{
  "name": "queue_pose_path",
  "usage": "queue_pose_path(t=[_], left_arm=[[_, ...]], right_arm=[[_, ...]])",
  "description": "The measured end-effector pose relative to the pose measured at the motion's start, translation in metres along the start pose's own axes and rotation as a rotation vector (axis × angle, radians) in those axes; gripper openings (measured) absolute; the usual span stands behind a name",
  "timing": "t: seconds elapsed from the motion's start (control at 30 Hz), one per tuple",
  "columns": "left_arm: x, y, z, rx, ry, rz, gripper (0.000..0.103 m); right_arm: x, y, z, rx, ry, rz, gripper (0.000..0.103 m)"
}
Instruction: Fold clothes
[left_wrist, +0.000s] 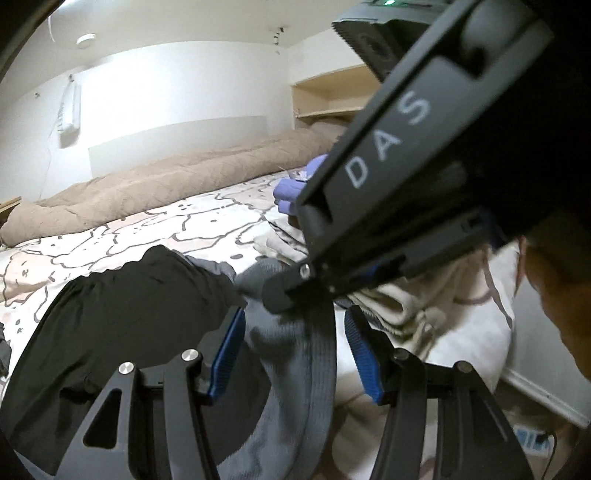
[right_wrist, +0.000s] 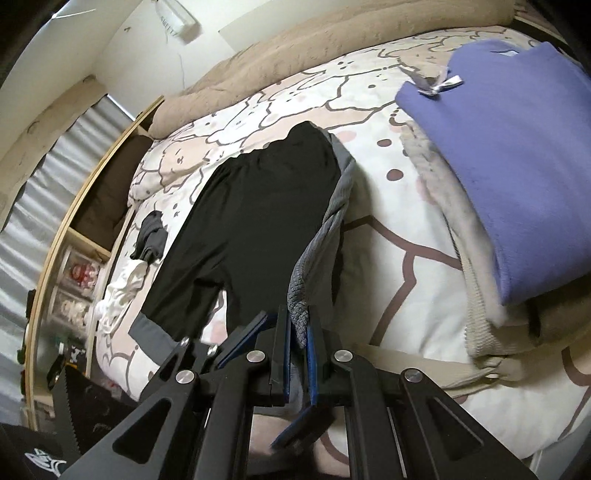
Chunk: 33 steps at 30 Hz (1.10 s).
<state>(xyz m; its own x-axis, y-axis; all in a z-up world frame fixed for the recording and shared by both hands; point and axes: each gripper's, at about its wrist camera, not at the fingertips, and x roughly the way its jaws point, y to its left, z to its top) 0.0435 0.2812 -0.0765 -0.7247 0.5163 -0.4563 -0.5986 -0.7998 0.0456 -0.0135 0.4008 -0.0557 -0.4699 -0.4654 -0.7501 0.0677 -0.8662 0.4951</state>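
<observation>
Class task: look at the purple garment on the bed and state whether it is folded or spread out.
Folded. In the right wrist view the purple garment lies as a compact rectangle with doubled edges, on top of a stack of cream clothes.

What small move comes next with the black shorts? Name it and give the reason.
Probably bring the open left claw onto the grey waistband and close. That band hangs between its blue pads, untouched, while the right claw is shut on the same band. The black shorts lie spread on the bed, so a second grip should let both hands fold them.
</observation>
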Motion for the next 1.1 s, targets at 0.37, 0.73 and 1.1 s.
queue_pose_path(t=[0.37, 0.73, 1.1], left_arm=[[0.002, 0.011, -0.002, -0.063, 0.018, -0.073, 0.005], [-0.012, 0.047, 0.003, -0.201, 0.012, -0.152, 0.004], [-0.014, 0.071, -0.002, -0.304, 0.038, -0.248, 0.004]], right_arm=[[-0.001, -0.002, 0.003, 0.048, 0.042, 0.023, 0.008], [-0.038, 0.037, 0.064, -0.13, -0.078, -0.123, 0.076], [0.121, 0.053, 0.248, -0.34, 0.08, -0.278, 0.062]])
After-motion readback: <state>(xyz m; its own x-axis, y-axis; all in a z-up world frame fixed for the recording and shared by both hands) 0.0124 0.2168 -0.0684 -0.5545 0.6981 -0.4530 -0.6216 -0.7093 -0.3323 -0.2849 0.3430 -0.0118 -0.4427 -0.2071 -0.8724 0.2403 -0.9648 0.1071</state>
